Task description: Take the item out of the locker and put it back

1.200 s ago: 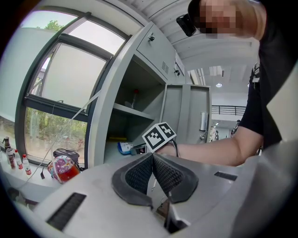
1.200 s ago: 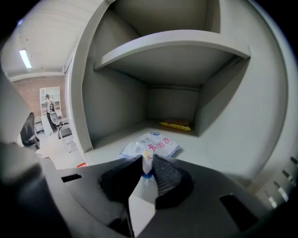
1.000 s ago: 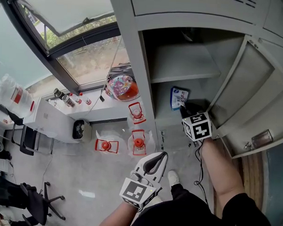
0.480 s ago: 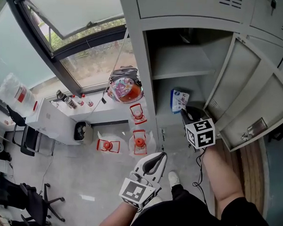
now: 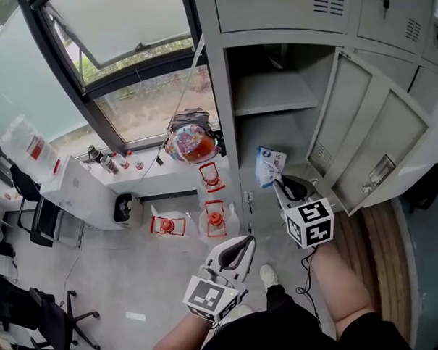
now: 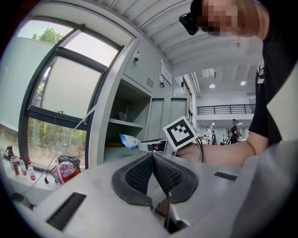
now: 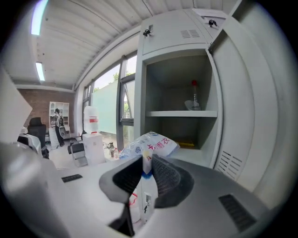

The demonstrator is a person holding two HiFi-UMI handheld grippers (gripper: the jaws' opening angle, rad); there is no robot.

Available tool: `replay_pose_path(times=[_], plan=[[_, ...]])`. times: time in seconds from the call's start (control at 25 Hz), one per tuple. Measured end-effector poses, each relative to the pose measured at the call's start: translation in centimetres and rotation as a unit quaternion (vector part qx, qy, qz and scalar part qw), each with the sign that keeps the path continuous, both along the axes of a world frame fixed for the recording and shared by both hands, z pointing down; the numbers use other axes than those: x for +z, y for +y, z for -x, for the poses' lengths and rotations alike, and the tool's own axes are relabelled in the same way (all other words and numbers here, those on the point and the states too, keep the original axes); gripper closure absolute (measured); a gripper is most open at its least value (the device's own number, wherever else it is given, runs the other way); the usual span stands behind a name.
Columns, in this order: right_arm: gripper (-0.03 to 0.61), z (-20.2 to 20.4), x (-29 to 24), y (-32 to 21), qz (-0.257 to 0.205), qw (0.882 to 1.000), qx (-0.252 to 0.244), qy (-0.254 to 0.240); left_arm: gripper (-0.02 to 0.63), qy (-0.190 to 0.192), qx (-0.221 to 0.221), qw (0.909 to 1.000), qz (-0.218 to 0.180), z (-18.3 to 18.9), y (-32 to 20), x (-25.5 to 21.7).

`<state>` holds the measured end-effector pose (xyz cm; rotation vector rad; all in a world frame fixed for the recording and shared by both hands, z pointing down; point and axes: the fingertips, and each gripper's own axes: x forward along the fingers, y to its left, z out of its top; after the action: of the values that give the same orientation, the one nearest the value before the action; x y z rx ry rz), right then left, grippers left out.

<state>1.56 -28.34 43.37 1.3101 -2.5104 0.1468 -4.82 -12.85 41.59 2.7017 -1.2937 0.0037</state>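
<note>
**Packet (image 5: 269, 165) drawn clear of the locker (image 5: 216, 98)**

Since a second ago the packet has come out of the lower compartment, where it stood against the back. It now hangs in front of the opening, carried by the right claw (image 5: 277, 182), which has backed away from the locker with it.

The right claw is narrow, its pads pinching the packet's near edge. In the right gripper view the packet (image 7: 151, 144) rises from between the jaws and runs on past their tips, so its long axis follows the line of the claw toward the locker. The bay below the shelf (image 5: 273, 89) lies straight ahead of the packet. I judge that putting it back is a plain push forward along that line, with the packet going in free end first.

The right claw is the nearer one by far. The left claw (image 5: 251, 239) is held low by the person's waist, well apart from the locker, with its jaws together on nothing.

The door (image 5: 358, 140) stands open to the right of the bay and leaves the way in clear. The bay's floor is bare grey metal. To the left are a window (image 5: 117, 28) and a pale floor (image 5: 112, 289).
</note>
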Motion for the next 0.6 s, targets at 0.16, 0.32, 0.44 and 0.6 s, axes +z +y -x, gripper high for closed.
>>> replay_pose_path(times=[0.16,0.32,0.44,0.6], plan=[[0.462,0.6,-0.7,3.9,-0.008,1.0,-0.001,-0.003,0.597,0.001,0.005,1.0,-0.002,0.6,2.5,-0.2],[0.462,0.6,-1.3,7.4,-0.015,1.0,0.004,-0.006,0.597,0.002,0.01,0.9999,-0.001,1.0,4.5,-0.2],[0.462,0.5,-1.5,9.8,-0.016,1.0,0.007,-0.008,0.597,0.001,0.014,0.9999,0.002,1.2,5.9,-0.1],[0.462,0.4,-1.7,12.7,-0.016,1.0,0.007,-0.011,0.597,0.002,0.019,0.9998,0.003,1.1,7.6,-0.1]])
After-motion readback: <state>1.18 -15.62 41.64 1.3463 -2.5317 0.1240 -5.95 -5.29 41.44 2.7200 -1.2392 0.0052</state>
